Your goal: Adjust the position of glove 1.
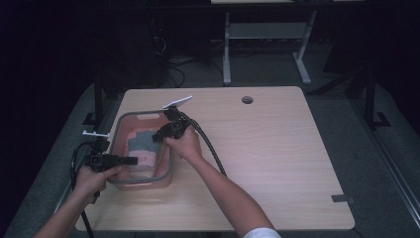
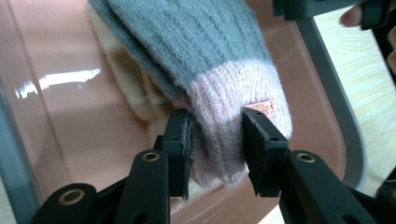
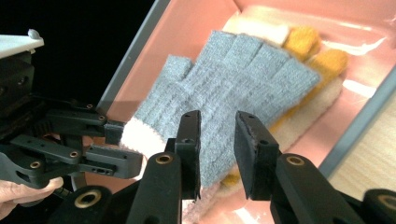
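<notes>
Gloves lie stacked in the pink bin (image 1: pixel 166 174): the grey glove (image 3: pixel 233 88) on top, its pink cuff (image 2: pixel 238 100) toward you, a cream and yellow glove (image 3: pixel 308 56) beneath it. Your left gripper (image 2: pixel 215 140) reaches in from the bin's near left rim, and its jaws straddle the pink cuff; the pads sit against the knit on both sides, though you can't tell how firmly they press. Your right gripper (image 3: pixel 217 140) comes over the bin's right side, jaws parted above the grey glove's palm, gripping nothing. The bin sits at the left of the wooden table (image 1: pixel 277 148), with both your hands at its edges.
</notes>
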`<action>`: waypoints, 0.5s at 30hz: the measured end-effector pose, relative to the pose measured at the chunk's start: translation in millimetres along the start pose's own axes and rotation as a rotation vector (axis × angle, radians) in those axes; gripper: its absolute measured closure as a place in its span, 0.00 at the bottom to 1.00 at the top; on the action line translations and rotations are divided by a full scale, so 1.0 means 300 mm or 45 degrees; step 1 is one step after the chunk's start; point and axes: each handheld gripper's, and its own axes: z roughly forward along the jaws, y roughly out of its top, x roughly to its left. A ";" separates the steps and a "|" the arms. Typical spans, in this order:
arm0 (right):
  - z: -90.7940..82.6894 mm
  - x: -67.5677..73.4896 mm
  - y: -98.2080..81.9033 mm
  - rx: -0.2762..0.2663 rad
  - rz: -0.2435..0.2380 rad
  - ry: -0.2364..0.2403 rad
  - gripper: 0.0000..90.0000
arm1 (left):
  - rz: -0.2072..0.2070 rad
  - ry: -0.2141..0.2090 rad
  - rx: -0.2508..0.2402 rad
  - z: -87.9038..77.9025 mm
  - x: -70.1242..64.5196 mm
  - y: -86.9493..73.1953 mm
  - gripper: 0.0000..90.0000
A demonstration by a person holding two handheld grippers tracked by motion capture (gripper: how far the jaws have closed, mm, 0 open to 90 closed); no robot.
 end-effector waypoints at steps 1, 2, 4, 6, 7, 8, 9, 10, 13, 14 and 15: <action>-0.003 0.001 0.000 -0.012 0.007 0.009 0.79 | 0.002 0.002 -0.004 -0.002 -0.003 0.002 0.68; -0.006 0.000 0.001 -0.016 0.000 0.010 0.78 | 0.007 0.013 -0.008 -0.006 -0.009 0.005 0.67; -0.014 0.000 -0.001 -0.012 0.002 0.016 0.78 | 0.022 0.028 -0.020 -0.013 -0.018 0.010 0.63; -0.023 0.001 -0.002 -0.017 0.001 0.019 0.78 | 0.038 0.032 -0.026 -0.021 -0.027 0.018 0.62; -0.027 0.001 -0.003 -0.019 0.000 0.024 0.78 | 0.039 0.037 -0.036 -0.023 -0.034 0.021 0.62; -0.032 0.001 -0.004 -0.025 0.001 0.030 0.77 | 0.053 0.043 -0.029 -0.028 -0.038 0.024 0.61; -0.037 0.001 -0.005 -0.030 0.002 0.037 0.77 | 0.051 0.036 -0.035 -0.030 -0.043 0.028 0.61; -0.043 0.000 -0.006 -0.035 0.008 0.050 0.77 | 0.065 0.037 -0.032 -0.033 -0.044 0.031 0.61; -0.060 -0.007 -0.012 -0.050 0.013 0.070 0.76 | 0.070 0.039 -0.053 -0.045 -0.057 0.042 0.61; -0.065 -0.009 -0.013 -0.052 0.018 0.071 0.76 | 0.078 0.046 -0.056 -0.051 -0.065 0.047 0.60; -0.075 -0.013 -0.016 -0.062 0.018 0.074 0.75 | 0.080 0.045 -0.064 -0.055 -0.072 0.052 0.60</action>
